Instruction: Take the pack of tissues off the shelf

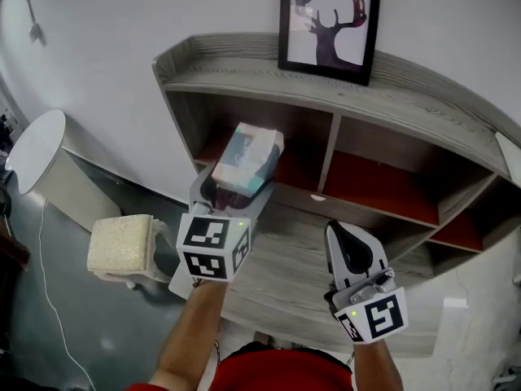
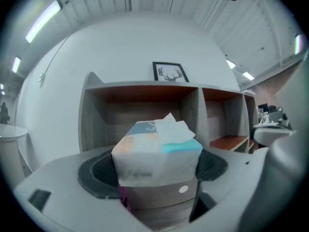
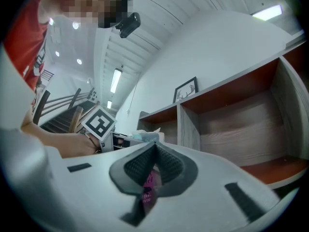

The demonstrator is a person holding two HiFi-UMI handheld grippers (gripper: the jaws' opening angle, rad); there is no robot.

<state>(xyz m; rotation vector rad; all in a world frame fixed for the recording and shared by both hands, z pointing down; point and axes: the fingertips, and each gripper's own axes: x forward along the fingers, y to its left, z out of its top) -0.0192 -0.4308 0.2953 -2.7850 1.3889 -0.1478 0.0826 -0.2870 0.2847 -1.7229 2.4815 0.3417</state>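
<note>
My left gripper (image 1: 236, 187) is shut on the pack of tissues (image 1: 248, 159), a white soft pack with teal and peach print. It is held in the air just in front of the left compartment of the grey wooden shelf (image 1: 326, 96). In the left gripper view the pack of tissues (image 2: 157, 151) fills the space between the pads, a white tissue sticking out on top. My right gripper (image 1: 348, 249) hangs lower right over the shelf's lower board, shut with nothing in it; its pads (image 3: 164, 166) meet in the right gripper view.
A framed deer picture (image 1: 330, 23) stands on top of the shelf. The compartments have red floors (image 1: 383, 187). A round white side table (image 1: 37, 149) is at the left, a cream cushioned stool (image 1: 122, 244) beside my left arm.
</note>
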